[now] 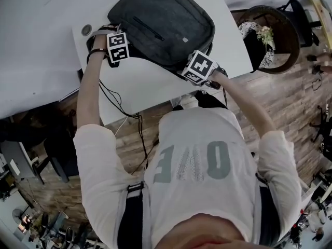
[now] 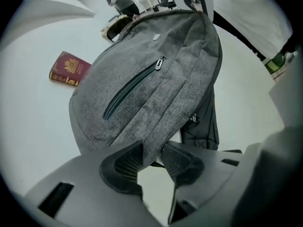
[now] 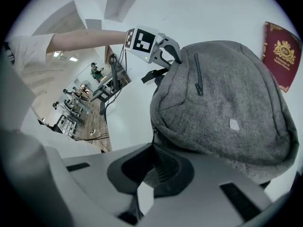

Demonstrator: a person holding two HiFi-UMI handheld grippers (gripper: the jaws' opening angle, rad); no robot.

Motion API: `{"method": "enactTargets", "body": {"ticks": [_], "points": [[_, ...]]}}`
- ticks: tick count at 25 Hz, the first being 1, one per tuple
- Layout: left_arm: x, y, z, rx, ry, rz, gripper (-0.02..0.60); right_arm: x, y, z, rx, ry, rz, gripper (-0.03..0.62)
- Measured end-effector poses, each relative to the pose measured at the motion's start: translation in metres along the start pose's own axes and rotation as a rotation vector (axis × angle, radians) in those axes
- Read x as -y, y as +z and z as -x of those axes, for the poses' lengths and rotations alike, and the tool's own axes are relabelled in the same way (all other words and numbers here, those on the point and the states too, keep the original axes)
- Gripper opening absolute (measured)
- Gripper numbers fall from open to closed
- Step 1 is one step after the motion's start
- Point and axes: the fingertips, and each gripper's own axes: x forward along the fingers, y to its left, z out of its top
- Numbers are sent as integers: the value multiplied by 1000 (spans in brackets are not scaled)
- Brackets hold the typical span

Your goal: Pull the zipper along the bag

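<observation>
A person wears a pale grey short-sleeved T-shirt (image 1: 202, 201) with large darker grey letters (image 1: 192, 165) across the chest, dark shoulder straps (image 1: 129, 217) and a dark wristband (image 1: 96, 52). The left gripper (image 2: 150, 157) and right gripper (image 3: 151, 167) are grey plastic with black ribbed pads (image 2: 124, 164) and white cubes (image 1: 118, 46) bearing black squares.

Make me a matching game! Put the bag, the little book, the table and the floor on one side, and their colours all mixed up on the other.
Things:
1 bag
2 book
3 table
4 floor

Colours:
a red
b wood brown
c grey
d white

Pairs: 1-c, 2-a, 3-d, 4-b
</observation>
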Motion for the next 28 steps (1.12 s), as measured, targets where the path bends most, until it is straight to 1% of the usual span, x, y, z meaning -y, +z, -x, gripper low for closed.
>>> {"method": "enactTargets", "body": {"ticks": [3, 5, 8, 10, 12, 15, 18, 20, 22, 24, 28], "points": [[17, 6, 9, -13, -42, 30, 126, 6, -9, 10, 44, -27, -41, 28], [34, 9, 19, -18, -87, 47, 120, 13, -16, 19, 74, -50, -72, 26], [74, 17, 41, -7, -166, 94, 112, 20, -31, 28, 85, -98, -91, 28], [103, 24, 57, 10, -197, 138, 109, 27, -42, 32, 91, -122, -101, 28], [132, 32, 72, 8, -226, 186, 104, 34, -46, 36, 88, -153, -76, 28], [168, 46, 88, 3, -297, 285, 101, 55, -42, 43, 68, -244, 12, 28], [191, 65, 103, 74, -365, 451, 98, 83, -24, 50, 70, -329, 66, 28], [200, 71, 109, 113, -366, 546, 98, 95, -8, 51, 76, -352, 86, 28], [202, 71, 111, 105, -328, 592, 98, 97, 2, 48, 63, -351, 116, 26], [200, 71, 108, 88, -300, 617, 98, 96, 0, 45, 37, -333, 147, 26], [195, 72, 106, 96, -302, 631, 98, 97, -11, 53, 17, -324, 163, 27]]}}
